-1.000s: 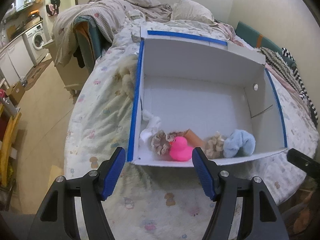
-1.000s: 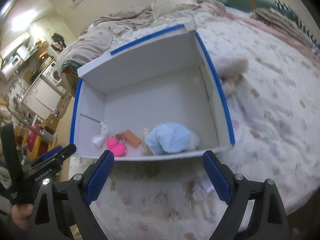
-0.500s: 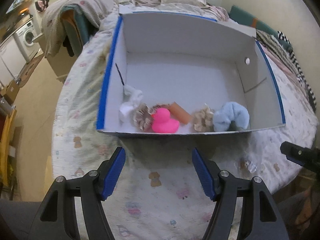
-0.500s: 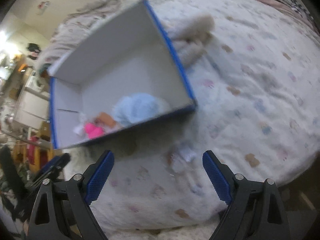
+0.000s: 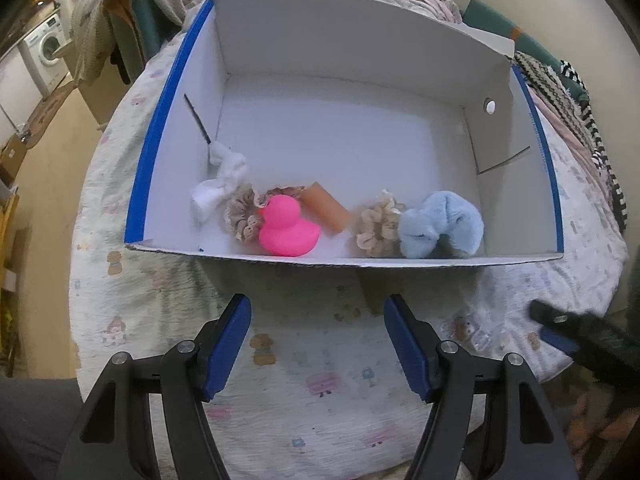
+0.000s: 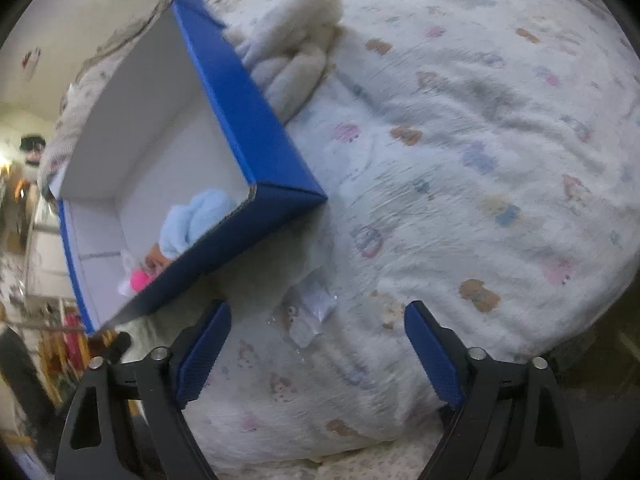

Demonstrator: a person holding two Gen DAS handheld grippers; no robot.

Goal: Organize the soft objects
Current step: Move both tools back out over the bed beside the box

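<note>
Both grippers, left [image 5: 316, 340] and right [image 6: 316, 350], are held spread, empty. Soft items are lined along box [image 6: 256, 132] near wall. Plush [image 6: 298, 52] at 12 o'clock, outside: box edge may be snagged on approach.

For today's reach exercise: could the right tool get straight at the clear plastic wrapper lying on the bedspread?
Probably yes: the right tool is open, the plastic wrapper lies just ahead between its fingers, and nothing covers it.
</note>
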